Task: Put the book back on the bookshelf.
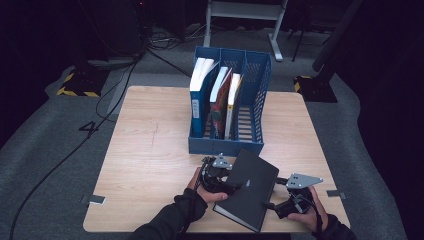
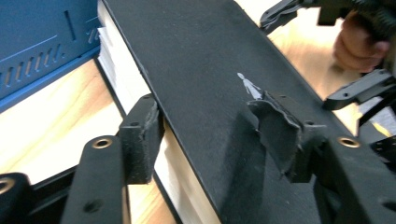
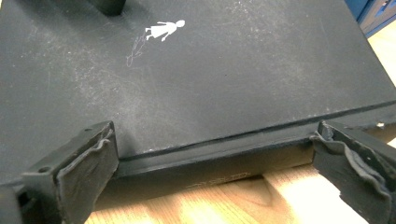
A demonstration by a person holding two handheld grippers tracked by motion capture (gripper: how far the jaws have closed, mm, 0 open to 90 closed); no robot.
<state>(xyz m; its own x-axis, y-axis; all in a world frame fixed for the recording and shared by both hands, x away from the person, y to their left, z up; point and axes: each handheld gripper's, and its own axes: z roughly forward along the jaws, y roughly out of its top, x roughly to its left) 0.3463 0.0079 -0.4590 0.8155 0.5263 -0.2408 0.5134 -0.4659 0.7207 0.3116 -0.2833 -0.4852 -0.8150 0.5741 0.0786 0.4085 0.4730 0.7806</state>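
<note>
A black hardcover book [image 1: 248, 187] with a small white figure on its cover lies tilted near the table's front edge. My left gripper [image 1: 235, 184] holds its left edge. In the left gripper view one pad [image 2: 140, 135] sits against the page side and the other pad [image 2: 275, 130] presses on the cover [image 2: 201, 70], so my left gripper [image 2: 208, 135] is clamped across the book's thickness. My right gripper [image 1: 276, 194] is at the book's right side. In the right gripper view my right gripper [image 3: 222, 168] stands wide open, with the spine [image 3: 205, 163] just ahead of its spread jaws.
A blue three-slot file rack [image 1: 225, 146] stands behind the book, holding a blue book [image 1: 200, 100] and two thinner books [image 1: 225, 105]; its right slot has room. The rack's wall [image 2: 42, 51] is close to my left gripper. The wooden tabletop [image 1: 145, 150] stretches left.
</note>
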